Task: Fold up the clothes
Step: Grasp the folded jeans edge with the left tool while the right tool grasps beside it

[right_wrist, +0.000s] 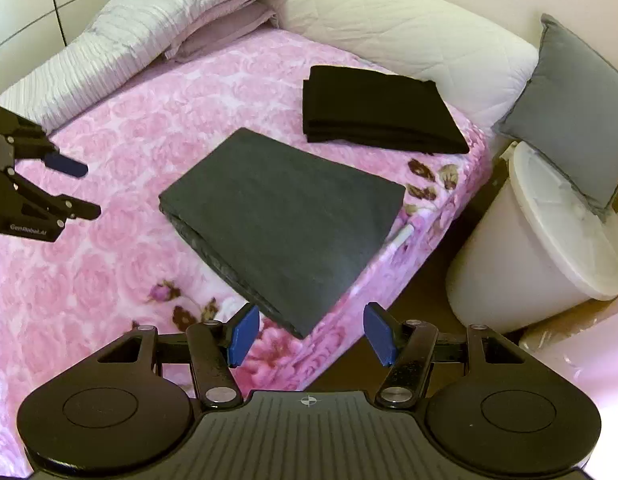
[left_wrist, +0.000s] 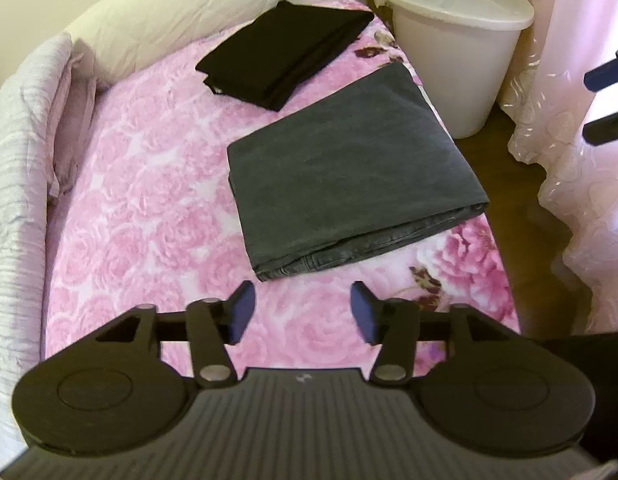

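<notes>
I have both grippers empty, jaws apart — left gripper (left_wrist: pixel 302 312), right gripper (right_wrist: pixel 308 334). The folded grey jeans (left_wrist: pixel 349 168) lie near the bed's edge (right_wrist: pixel 389 276), black garment (right_wrist: pixel 377 108) behind. My worry — a careless nudge could slide the jeans off.

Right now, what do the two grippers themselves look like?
Both are matte black. The left gripper and right gripper have blue pads, silver pivot bolts, round side discs and a ribbed grey body. White lettering marks the left one's side.
</notes>
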